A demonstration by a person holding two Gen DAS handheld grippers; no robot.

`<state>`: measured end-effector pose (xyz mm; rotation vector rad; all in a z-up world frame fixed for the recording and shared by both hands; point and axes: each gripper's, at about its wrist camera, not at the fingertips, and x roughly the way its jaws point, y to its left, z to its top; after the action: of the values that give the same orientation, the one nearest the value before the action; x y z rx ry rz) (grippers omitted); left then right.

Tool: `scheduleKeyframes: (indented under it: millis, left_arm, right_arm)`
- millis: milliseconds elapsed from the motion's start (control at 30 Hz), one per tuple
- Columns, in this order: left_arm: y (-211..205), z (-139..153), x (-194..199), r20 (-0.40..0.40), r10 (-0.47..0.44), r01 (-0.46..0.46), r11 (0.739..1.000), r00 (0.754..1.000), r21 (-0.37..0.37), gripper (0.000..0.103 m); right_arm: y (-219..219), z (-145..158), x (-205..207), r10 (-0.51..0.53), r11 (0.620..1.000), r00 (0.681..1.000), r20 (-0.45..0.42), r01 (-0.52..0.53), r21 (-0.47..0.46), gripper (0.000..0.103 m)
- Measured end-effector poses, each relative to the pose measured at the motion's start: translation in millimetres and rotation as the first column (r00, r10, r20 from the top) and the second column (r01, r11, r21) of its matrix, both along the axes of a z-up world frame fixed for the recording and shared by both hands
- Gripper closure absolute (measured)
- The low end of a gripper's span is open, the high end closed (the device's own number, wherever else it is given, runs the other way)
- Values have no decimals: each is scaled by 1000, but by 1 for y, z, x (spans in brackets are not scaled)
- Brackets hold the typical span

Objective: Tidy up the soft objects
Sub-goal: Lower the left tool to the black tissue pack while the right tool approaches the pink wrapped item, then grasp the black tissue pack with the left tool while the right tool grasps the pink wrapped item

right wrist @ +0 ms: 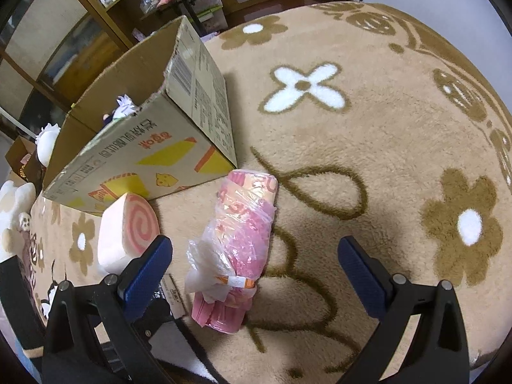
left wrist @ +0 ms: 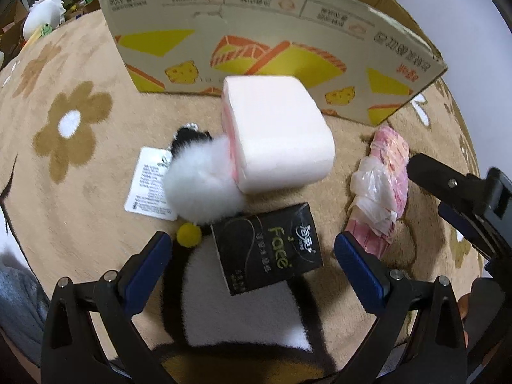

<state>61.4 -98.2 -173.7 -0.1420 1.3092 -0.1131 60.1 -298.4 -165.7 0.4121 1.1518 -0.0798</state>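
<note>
My left gripper (left wrist: 252, 249) is open, just short of a black tissue pack (left wrist: 267, 249) lying on the rug. Beyond it lie a white fluffy pompom toy (left wrist: 201, 185) with a paper tag (left wrist: 148, 184) and a yellow ball (left wrist: 188, 235), and a pink swirl-roll cushion (left wrist: 278, 134). A pink plastic-wrapped roll (left wrist: 380, 188) lies at the right. My right gripper (right wrist: 256, 262) is open, above the near end of that pink roll (right wrist: 238, 240). The swirl cushion (right wrist: 128, 230) shows at its left. The right gripper's side also shows in the left wrist view (left wrist: 460, 201).
An open cardboard box (left wrist: 256, 48) with yellow and orange prints stands on the beige flower rug (left wrist: 70, 128); in the right wrist view the box (right wrist: 144, 147) holds a small white toy (right wrist: 123, 108). Shelves and furniture (right wrist: 96, 16) stand behind it.
</note>
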Motion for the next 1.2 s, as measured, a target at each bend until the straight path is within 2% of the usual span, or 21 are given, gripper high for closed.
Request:
scheduleKeyframes:
  millis: [267, 333, 367, 467, 600, 733, 800, 933, 1200]
  left_arm:
    - [-7, -14, 3, -59, 17, -15, 999, 998, 36, 5]
    - [-10, -16, 5, -74, 3, 1, 998, 997, 59, 12]
    - [-12, -17, 4, -76, 2, 4, 997, 997, 73, 20]
    - [-11, -17, 2, -78, -3, 11, 994, 997, 105, 25]
    - [-6, -17, 2, -78, 9, 0, 993, 997, 117, 39]
    - [8, -13, 0, -81, 18, -10, 995, 997, 100, 39]
    - [8, -12, -1, -78, 12, -4, 994, 997, 107, 39]
    - [9, -12, -3, -71, -4, 13, 992, 997, 127, 39]
    - [4, -11, -3, -87, 8, 1, 994, 996, 108, 39]
  right_arm:
    - [0, -7, 3, 1, 1000, 1000, -28, -2, -14, 0]
    - [0, -10, 4, 4, 1000, 999, -33, -5, -16, 0]
    - [0, -11, 5, 5, 1000, 999, -37, -6, -17, 0]
    - [1, -14, 6, 9, 1000, 999, -47, -10, -16, 0]
    - [5, -16, 9, 18, 999, 998, -57, -20, -31, 0]
    - [8, -20, 12, 31, 998, 997, -68, -34, -46, 0]
    - [9, -23, 14, 38, 998, 996, -75, -42, -53, 5]
    - [15, -28, 18, 56, 996, 995, -87, -62, -67, 9]
    - [21, -31, 25, 69, 994, 992, -102, -77, -83, 16]
